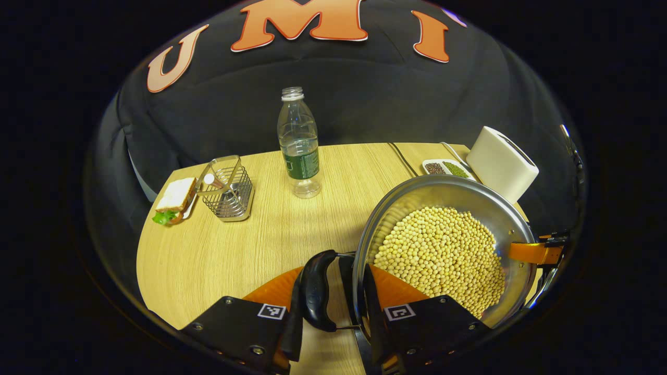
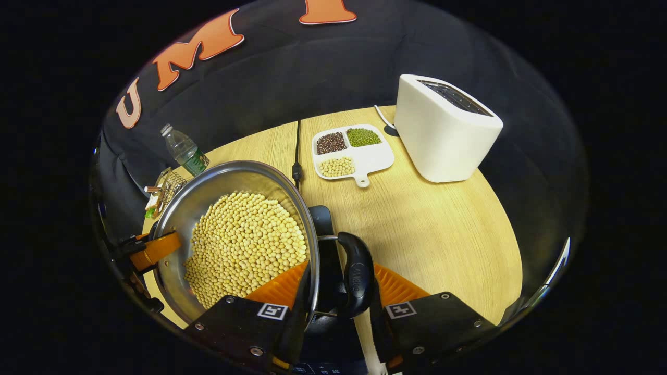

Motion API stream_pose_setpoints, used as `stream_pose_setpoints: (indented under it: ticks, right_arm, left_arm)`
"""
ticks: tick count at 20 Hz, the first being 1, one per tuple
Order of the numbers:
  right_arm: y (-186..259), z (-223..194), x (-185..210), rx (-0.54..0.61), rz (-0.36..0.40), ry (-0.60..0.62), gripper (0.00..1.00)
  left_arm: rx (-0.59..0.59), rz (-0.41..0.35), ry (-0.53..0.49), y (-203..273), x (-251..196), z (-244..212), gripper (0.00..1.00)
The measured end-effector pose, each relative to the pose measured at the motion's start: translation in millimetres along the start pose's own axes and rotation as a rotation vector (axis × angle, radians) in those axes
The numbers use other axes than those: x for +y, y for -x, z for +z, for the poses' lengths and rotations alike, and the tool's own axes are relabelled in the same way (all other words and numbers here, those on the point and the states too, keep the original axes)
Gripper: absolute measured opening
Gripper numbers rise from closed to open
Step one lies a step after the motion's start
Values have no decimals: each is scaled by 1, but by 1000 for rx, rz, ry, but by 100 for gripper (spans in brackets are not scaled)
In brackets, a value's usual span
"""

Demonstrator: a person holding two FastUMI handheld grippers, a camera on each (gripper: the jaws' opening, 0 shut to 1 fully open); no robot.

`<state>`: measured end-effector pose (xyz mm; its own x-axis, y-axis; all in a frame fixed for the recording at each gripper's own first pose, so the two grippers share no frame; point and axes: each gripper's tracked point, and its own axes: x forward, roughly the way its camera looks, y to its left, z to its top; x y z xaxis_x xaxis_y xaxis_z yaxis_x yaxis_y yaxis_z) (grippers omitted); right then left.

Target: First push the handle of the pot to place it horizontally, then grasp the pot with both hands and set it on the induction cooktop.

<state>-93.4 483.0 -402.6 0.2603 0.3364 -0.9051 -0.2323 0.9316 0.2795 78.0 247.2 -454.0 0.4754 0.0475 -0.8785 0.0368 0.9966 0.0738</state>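
- Clearly, the steel pot (image 1: 443, 250), heaped with soybeans (image 1: 443, 255), is held up by both side handles: the left gripper (image 1: 333, 312) is closed on the left handle (image 1: 318, 291), and the right gripper (image 2: 338, 312) is closed on the right handle (image 2: 357, 276).
- The induction cooktop (image 2: 322, 221) is seen as a dark slab just under the pot in the right gripper view, on the wooden table (image 2: 443, 234).
- A tilt is visible; beans could be spilled if one hand is lowered first.
- The rounded, smooth plastic handles could be let slip between the fingers under the load.
- The thin polished rim could be knocked against the cooktop's edge.
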Motion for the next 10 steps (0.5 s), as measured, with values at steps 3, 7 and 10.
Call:
stream_pose_setpoints:
  ticks: [3, 7, 10]
  right_arm:
    - [8, 12, -12, -12, 4, 3, 54]
    - [16, 22, -27, -25, 14, 14, 55]
    - [17, 19, -28, -29, -7, 65, 63]
  left_arm:
    - [3, -1, 17, 12, 9, -9, 53]
    - [16, 2, 43, 19, 25, -15, 54]
    - [44, 12, 66, 22, 29, -20, 63]
